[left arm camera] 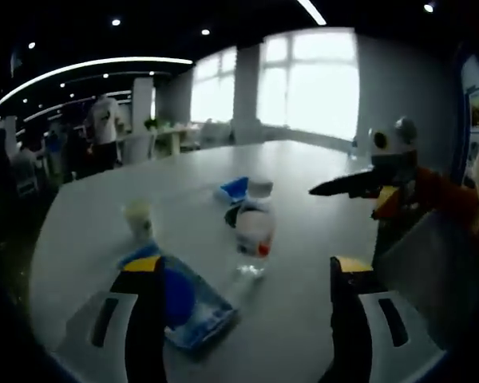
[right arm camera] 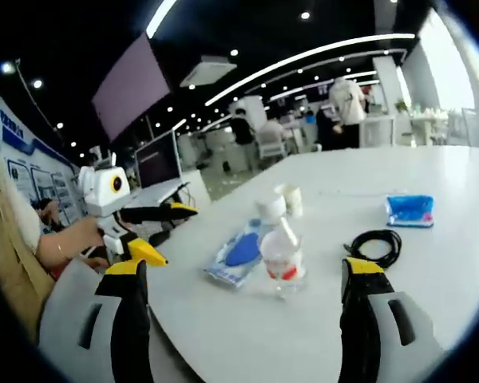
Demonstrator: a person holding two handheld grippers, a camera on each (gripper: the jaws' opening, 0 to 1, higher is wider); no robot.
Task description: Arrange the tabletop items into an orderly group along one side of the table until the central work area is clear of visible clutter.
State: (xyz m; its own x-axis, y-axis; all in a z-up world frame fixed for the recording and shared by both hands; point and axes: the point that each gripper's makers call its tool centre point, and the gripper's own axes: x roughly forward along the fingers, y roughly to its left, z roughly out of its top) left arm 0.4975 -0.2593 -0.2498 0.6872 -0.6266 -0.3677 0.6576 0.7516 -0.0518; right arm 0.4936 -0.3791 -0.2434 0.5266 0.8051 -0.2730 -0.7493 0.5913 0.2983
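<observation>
One blue packet (left arm camera: pixel 184 307) half behind the left gripper (left arm camera: pixel 243 275), edges blurred.

Dim, blurry fisheye views; windows (left arm camera: pixel 307 80) glare.

Clear bottle (right arm camera: pixel 282 254) w/ red label, blue packet (right arm camera: pixel 409 210), black cable (right arm camera: pixel 375 245), white table (right arm camera: pixel 319 319).

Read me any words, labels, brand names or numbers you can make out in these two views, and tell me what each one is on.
None can be read.
Water bottle: its label shows a red patch, the print too blurred to read.
Flat blue packet: no lettering can be made out.
Small blue pack: too blurred.
Wall posters: lines of print, too small to read.
Dark wall screen: blank.
</observation>
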